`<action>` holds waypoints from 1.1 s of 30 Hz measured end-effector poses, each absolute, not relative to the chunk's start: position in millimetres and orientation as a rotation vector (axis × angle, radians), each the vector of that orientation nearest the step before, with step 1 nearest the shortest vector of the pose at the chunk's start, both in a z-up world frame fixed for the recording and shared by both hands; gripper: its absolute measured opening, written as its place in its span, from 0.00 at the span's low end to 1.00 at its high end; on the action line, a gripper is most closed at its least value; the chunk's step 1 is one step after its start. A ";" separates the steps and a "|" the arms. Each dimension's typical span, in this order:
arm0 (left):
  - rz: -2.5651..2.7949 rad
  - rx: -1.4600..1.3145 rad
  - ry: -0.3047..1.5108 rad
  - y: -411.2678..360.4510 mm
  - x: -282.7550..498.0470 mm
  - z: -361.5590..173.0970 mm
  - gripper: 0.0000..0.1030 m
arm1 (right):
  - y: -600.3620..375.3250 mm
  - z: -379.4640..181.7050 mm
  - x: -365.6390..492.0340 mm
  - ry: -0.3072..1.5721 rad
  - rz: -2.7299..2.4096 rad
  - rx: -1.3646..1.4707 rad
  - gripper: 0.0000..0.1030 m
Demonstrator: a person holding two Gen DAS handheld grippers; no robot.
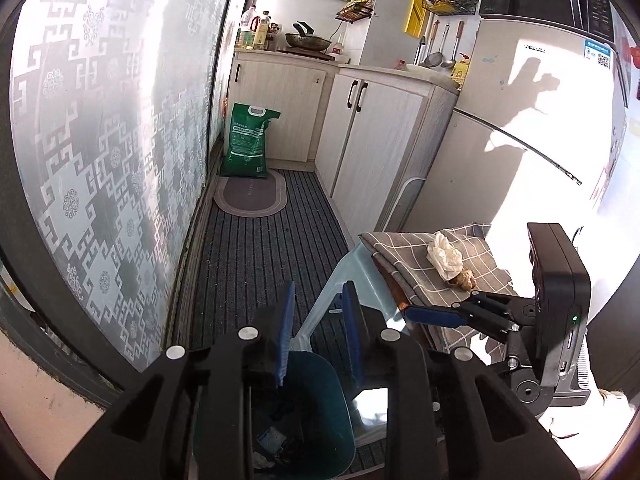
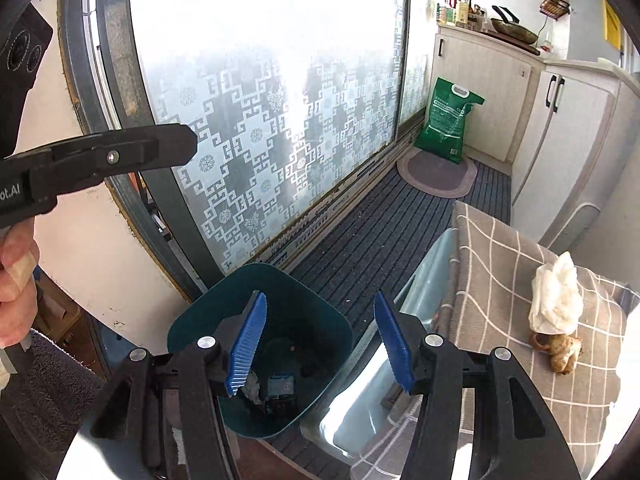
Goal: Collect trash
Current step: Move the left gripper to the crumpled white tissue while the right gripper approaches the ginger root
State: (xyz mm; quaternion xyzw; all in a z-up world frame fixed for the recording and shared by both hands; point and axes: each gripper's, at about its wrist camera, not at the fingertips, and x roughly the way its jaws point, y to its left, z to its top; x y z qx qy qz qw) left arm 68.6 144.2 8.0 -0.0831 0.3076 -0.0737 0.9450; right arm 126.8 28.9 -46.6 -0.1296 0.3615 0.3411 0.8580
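Both grippers hang over the dark teal plastic bin [image 2: 260, 344], the right gripper [image 2: 320, 344] with fingers spread wide and empty, the left gripper [image 1: 316, 332] parted and empty too. A drop looks finished. Next comes a reach right to the crumpled white tissue [image 2: 556, 296] and knobbly brown scrap [image 2: 560, 354] on the checked cloth [image 2: 500, 264].

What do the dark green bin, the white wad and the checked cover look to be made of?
Bin: probably plastic, smooth with thin moulded walls.
White wad: likely tissue paper, soft and crumpled, matte.
Checked cover: woven cloth, as it folds and drapes over the edge.
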 end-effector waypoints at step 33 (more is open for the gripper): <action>-0.356 -0.151 0.843 -40.1 210.0 -56.5 0.41 | -162.6 -65.6 174.8 0.753 0.443 -0.151 0.61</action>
